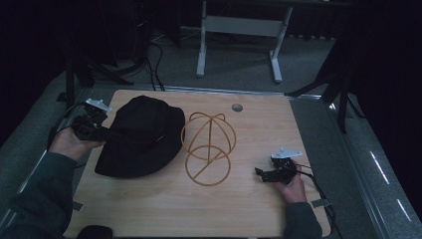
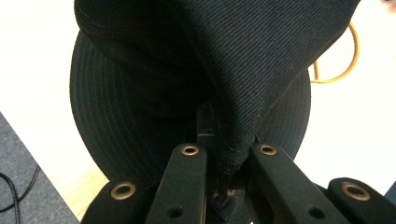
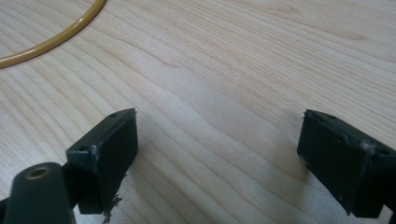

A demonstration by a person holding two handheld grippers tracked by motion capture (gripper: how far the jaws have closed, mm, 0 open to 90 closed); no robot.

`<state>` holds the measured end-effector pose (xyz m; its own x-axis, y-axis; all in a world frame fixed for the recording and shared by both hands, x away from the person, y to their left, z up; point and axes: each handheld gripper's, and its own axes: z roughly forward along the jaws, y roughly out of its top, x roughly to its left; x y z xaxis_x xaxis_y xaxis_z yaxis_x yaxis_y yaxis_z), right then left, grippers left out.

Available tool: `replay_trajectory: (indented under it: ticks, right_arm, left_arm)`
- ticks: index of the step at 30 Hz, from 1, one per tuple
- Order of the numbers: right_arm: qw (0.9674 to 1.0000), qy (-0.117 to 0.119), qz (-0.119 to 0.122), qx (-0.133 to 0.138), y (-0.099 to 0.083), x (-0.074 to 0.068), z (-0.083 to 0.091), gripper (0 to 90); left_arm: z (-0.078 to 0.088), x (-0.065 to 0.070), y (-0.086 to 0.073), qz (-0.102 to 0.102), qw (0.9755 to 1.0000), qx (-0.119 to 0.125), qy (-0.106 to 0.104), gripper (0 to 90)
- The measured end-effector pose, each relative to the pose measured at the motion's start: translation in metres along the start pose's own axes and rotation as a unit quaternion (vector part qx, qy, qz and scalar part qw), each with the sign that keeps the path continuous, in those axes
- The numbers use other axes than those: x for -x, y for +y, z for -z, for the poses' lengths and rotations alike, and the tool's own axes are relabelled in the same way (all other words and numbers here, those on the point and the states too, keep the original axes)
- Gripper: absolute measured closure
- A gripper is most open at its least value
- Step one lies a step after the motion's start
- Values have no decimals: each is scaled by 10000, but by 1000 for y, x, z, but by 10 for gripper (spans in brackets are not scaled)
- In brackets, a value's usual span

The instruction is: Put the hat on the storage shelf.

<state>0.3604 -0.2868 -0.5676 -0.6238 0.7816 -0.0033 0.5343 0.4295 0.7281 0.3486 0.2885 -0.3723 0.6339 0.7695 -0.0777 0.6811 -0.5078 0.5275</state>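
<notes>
In the high view, two sleeves came in from the bottom edge. At lower right, the right gripper (image 1: 260, 172) rested low on the table (image 1: 149, 209), and in its own view its jaws stood wide apart over bare wood with nothing between them. At the left of the frame, the left gripper (image 1: 105, 132) was pinched tight on the brim of the black hat (image 1: 142, 137); its own view showed the cloth (image 2: 261, 56) bunched between the jaws and pulled up, while the rest of the hat lay on the wood. The hat was at centre left, its edge just beside the yellow wire stand (image 1: 208, 148), which stood in the middle of the table. Farther up, a small round cap (image 1: 237, 107) sat near the far edge.

I judged the step to be lifting the hat, probably to put it on the stand. The next move would need a higher lift, then a carry to the right above the wire dome. The free gripper could steady the stand or take the opposite brim.
</notes>
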Motion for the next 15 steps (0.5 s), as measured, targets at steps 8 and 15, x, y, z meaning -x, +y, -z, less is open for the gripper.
replay_trajectory:
  ticks: [8, 15]
  right_arm:
    - [10000, 1, -3, 1, 0, 0, 0, 122]
    - [10000, 1, -4, 0, 0, 0, 0, 122]
  left_arm:
    - [7, 1, 4, -23, 10000, 61, 13, 881]
    - [11, 1, 7, -31, 9999, 113, 28, 881]
